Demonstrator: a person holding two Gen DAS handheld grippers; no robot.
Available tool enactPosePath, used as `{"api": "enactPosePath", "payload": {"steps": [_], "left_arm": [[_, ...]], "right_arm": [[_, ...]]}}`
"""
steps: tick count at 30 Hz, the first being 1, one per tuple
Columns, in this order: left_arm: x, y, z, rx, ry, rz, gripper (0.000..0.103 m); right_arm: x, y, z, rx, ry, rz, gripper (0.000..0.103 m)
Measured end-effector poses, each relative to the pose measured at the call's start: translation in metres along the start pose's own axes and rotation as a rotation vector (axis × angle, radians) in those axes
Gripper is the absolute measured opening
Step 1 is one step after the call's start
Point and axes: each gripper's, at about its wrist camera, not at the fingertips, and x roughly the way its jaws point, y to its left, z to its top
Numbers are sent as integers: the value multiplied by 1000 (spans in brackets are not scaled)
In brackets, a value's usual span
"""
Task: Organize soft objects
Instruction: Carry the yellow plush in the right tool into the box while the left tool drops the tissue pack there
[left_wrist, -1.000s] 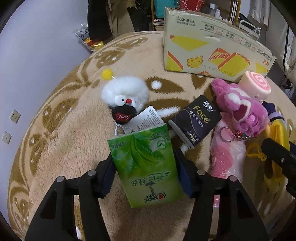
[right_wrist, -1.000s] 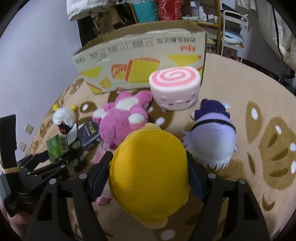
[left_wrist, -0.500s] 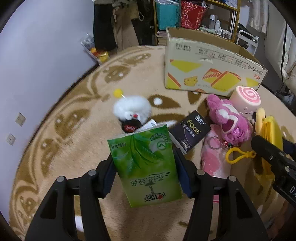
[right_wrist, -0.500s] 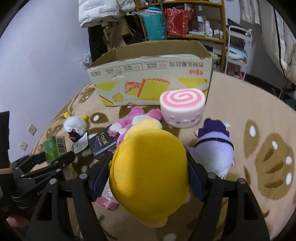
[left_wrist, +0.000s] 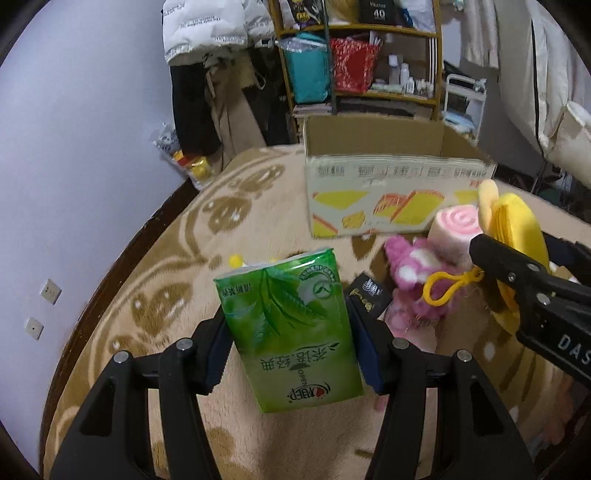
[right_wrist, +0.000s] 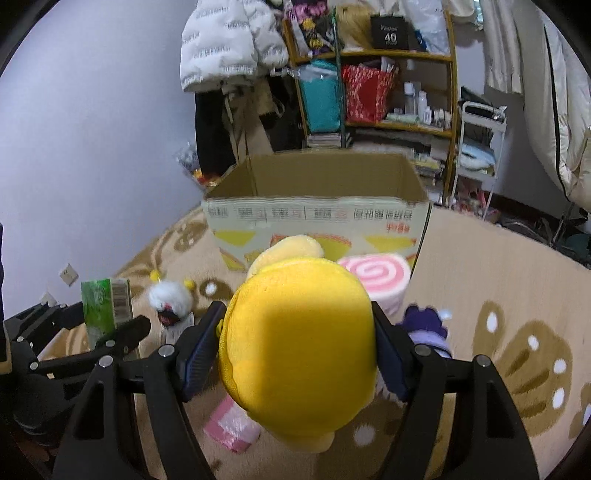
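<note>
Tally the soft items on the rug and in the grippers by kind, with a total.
Plush toys: 5 (yellow plush, pink plush, purple plush, white fluffy toy, pink swirl roll cushion)
Tissue packs: 3 (green pack, black pack, pink pack)
Total: 8

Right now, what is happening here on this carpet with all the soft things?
A person is tidying soft things with two hand-held grippers. The left gripper holds a green tissue pack between its jaws, clear of the carpet. The right gripper holds a yellow plush toy. An open cardboard box stands ahead. A pink swirl cushion, a pink plush and a purple plush lie on the carpet.
</note>
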Motion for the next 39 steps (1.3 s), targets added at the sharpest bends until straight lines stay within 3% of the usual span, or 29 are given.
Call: {"api": "enactPosePath", "payload": {"steps": [10,20,28,31,35,39], "left_arm": [[-15,13,65,57,-155,45,57],[-10,3,156,70,-251,-27,58],[22,-9,195,41,-214,-128,58],[36,-13,198,30,-192,-151,58],[58,-15,199,21,-142,-203,58],[76,-22,200,81,-97,-174,58]], "right_arm": [[-10,-12,48,-32,-104,-10,79],[2,-35,105,-59,-154,-34,79],[20,-58,141,-42,-176,-35,80],[25,-62,144,-42,-200,-17,80],[43,-67,140,-40,-163,-19,80],[57,-70,130,-45,-135,-44,80]]}}
